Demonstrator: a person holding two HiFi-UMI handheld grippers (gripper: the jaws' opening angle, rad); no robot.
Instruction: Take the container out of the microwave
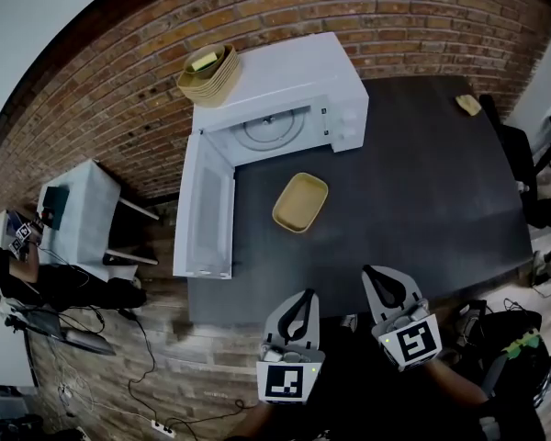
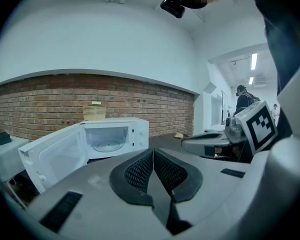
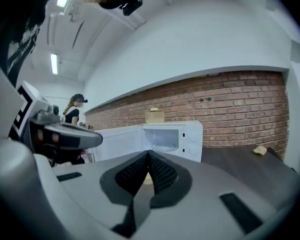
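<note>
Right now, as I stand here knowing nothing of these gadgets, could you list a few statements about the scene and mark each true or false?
1. The microwave has its door swung open. True.
2. The yellow container is inside the microwave. False: it lies on the dark table in front of the microwave, whose chamber shows only the glass turntable.
3. The left gripper holds the container. False: its jaws are together on nothing.
4. A stack of tan bowls sits on top of the microwave. True.
5. The right gripper is wide open. False: its jaws are shut and empty.
</note>
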